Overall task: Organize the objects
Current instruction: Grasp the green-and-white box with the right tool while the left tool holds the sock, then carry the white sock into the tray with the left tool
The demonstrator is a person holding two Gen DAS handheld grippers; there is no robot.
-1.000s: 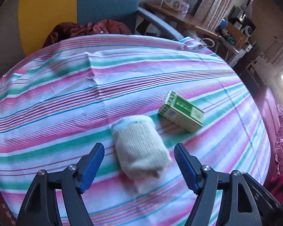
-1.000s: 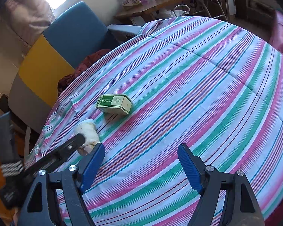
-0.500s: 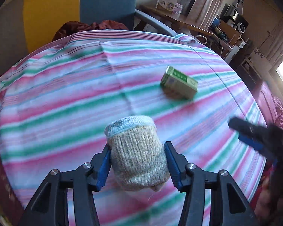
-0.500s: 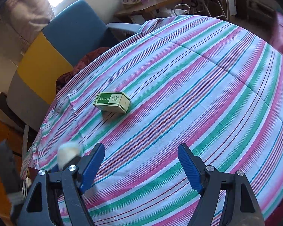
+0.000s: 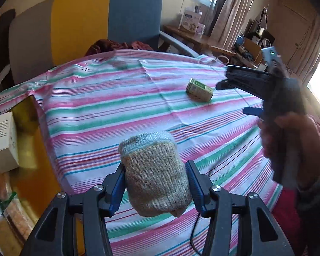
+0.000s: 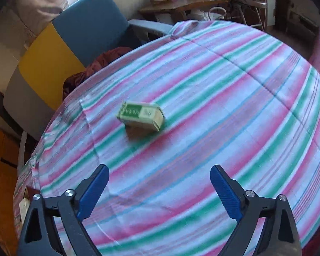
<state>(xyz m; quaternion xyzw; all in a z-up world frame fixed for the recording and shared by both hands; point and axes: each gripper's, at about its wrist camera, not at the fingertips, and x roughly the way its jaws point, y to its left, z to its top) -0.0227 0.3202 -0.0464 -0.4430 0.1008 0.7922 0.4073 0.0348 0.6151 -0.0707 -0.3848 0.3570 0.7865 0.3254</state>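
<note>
My left gripper (image 5: pixel 154 183) is shut on a rolled beige sock (image 5: pixel 153 172) with a pale blue cuff, carried above the striped tablecloth (image 5: pixel 108 98) near its left edge. A small green and cream box (image 5: pixel 199 89) lies on the cloth further back. In the right wrist view that green box (image 6: pixel 141 115) sits ahead of my right gripper (image 6: pixel 160 189), whose jaws are opening with nothing between them. The right gripper (image 5: pixel 243 98) also shows at the right of the left wrist view, held by a person's hand (image 5: pixel 292 149).
A yellow container (image 5: pixel 29 149) beside the table's left edge holds a white box (image 5: pixel 3 138) and packets. A blue, yellow and grey armchair (image 5: pixel 85 25) with a dark red cloth (image 5: pixel 117 44) stands behind the table. A wooden desk (image 6: pixel 181 2) with boxes is at the back.
My left gripper shut on the sock, lifted it and carried it left toward the yellow container. My right gripper moved closer to the green box and its jaws spread wider.
</note>
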